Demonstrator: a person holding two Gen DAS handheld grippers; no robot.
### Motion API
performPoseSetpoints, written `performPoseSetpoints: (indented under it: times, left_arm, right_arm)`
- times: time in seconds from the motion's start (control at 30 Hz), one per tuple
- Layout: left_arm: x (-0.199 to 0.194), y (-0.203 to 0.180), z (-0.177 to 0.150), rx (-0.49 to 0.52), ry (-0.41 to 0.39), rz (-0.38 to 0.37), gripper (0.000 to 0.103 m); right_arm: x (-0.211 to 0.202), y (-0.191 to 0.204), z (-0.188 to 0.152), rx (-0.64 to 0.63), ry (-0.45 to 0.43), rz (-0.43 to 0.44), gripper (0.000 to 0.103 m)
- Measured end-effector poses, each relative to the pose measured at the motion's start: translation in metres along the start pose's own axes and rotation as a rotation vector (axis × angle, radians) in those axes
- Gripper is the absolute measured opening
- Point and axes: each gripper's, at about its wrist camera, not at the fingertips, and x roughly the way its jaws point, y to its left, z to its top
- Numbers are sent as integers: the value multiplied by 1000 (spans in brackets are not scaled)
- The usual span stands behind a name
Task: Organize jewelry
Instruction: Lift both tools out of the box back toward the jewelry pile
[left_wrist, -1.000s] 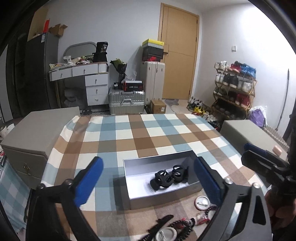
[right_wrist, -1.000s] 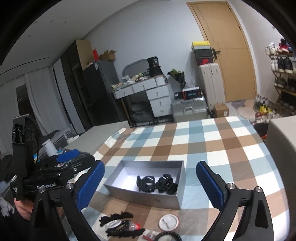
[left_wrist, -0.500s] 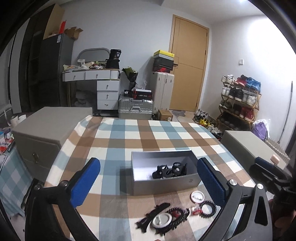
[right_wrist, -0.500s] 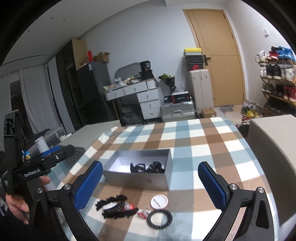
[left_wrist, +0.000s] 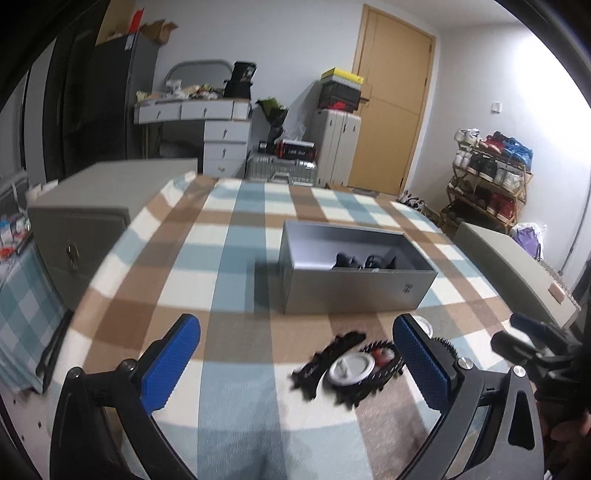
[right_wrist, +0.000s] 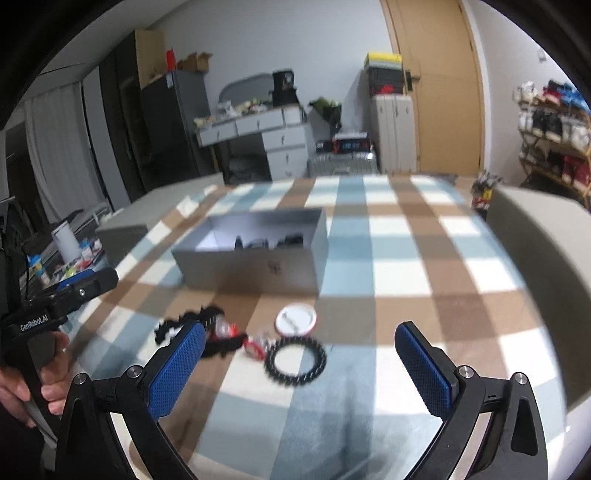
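A grey open box sits on the checked tablecloth with black hair clips inside. In front of it lie a black beaded bracelet, a white round badge, black hair pieces and small red items. My left gripper is open and empty, low over the cloth, left of the loose pieces. My right gripper is open and empty, with the bracelet lying between its fingers.
Grey cabinets stand at the table's left and right. The table's near edge runs close below both grippers. Beyond the table are a desk with drawers, suitcases, a shoe rack and a door.
Both grippers have pulled back from the box and dropped lower toward the cloth. The loose jewelry in front of the box has come into fuller view. Both stay open and empty.
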Motion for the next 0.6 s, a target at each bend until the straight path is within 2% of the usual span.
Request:
performPoseSetpoints:
  times: [0.1,0.2,0.33,0.47,0.6]
  left_arm:
    - [2,2,-7,-4,30,-3,102]
    - [1,3,-11,-2,41,-6,102]
    - [1,5,-14,-7,51,-21,102]
    - [4,8,-16,-22,68,-38,102]
    - [3,7,-17,-17,73,-50,102]
  right_arm:
    - [13,1,-5,0,54,23,102]
    - [23,3,-8,-20,100,-13,102]
    - [31,5,-10,-59,139,-20,101]
    - [42,7,-13,-83,179,-32,93]
    - [51,9,-13,-88,203,-36,91]
